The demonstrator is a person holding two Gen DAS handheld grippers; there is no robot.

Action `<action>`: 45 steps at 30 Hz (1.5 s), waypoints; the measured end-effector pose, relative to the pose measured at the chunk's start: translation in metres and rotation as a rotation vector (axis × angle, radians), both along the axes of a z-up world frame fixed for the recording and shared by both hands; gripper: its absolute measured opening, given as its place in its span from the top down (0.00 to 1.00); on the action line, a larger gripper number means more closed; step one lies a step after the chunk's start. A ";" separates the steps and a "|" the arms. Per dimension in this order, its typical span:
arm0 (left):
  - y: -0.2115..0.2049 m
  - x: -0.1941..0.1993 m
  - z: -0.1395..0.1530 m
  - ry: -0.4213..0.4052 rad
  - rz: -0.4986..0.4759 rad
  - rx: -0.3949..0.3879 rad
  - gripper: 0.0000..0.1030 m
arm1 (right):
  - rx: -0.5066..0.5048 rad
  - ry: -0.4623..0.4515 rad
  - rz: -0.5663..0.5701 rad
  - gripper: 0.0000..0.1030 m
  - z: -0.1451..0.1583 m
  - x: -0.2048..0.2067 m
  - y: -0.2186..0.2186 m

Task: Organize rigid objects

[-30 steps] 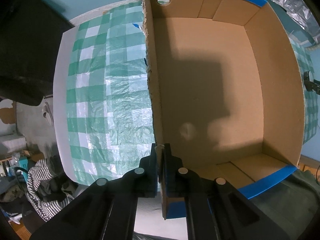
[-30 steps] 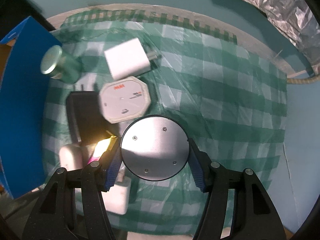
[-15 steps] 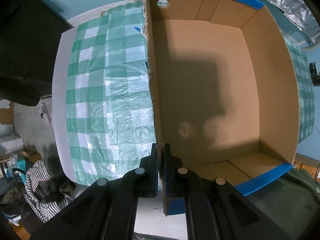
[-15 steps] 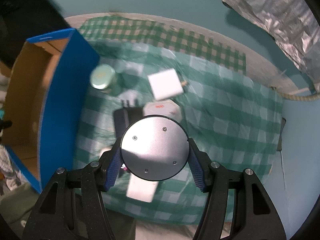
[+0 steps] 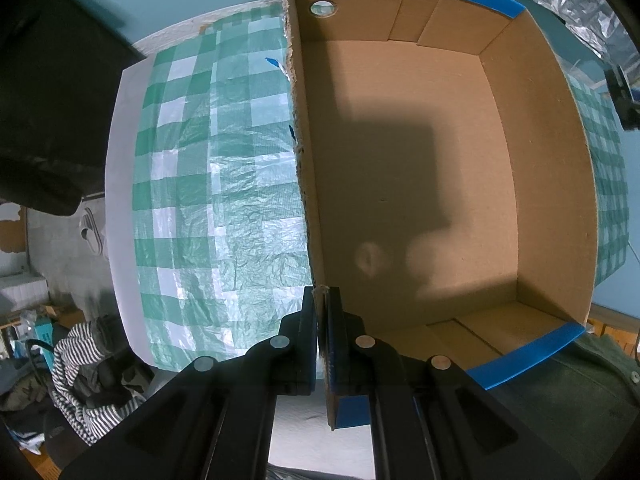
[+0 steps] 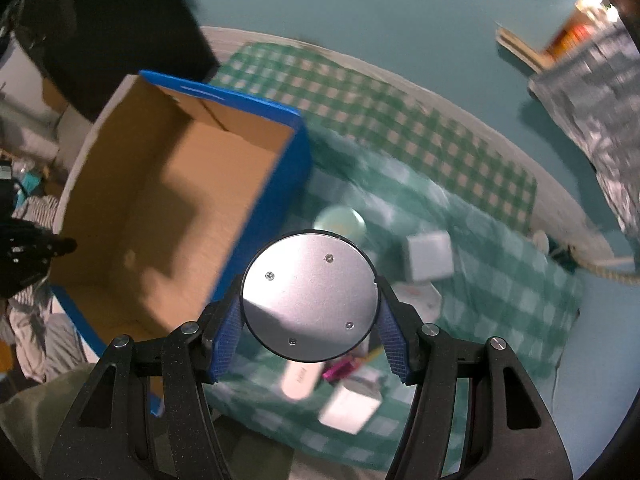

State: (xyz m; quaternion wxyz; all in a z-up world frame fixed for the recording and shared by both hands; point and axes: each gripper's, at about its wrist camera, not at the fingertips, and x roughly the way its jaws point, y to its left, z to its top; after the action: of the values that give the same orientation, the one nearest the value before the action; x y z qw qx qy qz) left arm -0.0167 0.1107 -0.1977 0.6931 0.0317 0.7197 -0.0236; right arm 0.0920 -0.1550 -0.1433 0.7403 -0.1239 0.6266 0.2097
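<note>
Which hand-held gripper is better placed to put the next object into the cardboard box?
Right hand-held gripper: it already grips the round metal disc beside the open box. The left one is clamped on the box wall.

A checked green cloth (image 5: 224,184) covers the table (image 5: 120,184), bearing a cardboard box (image 5: 536,128).

Green-checked tablecloth (image 5: 224,168), striped garment (image 5: 76,364) on the floor, crinkled silver foil (image 6: 592,92) beyond.

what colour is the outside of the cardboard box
Blue outside, plain brown inside; the cardboard box shows it best in the right wrist view.
</note>
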 end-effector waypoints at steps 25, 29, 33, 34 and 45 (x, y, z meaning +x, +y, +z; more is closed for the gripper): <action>0.001 0.001 0.001 0.002 0.006 -0.016 0.96 | -0.033 0.049 0.189 0.40 -0.042 0.023 0.112; 0.001 0.001 0.000 0.006 0.007 -0.016 0.96 | -0.046 0.064 0.203 0.40 -0.051 0.023 0.116; 0.001 0.001 0.000 0.006 0.006 -0.016 0.96 | -0.058 0.083 0.204 0.40 -0.060 0.023 0.118; 0.001 0.001 0.000 0.007 0.007 -0.016 0.96 | -0.059 0.088 0.205 0.40 -0.062 0.023 0.118; 0.002 0.000 0.001 0.007 0.007 -0.017 0.96 | -0.079 0.075 0.188 0.39 -0.069 0.022 0.118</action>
State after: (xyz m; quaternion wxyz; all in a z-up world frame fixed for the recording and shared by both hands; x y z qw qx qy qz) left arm -0.0171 0.1130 -0.1965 0.6909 0.0233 0.7221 -0.0270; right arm 0.1136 -0.0374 -0.2121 0.6880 -0.2032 0.6472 0.2577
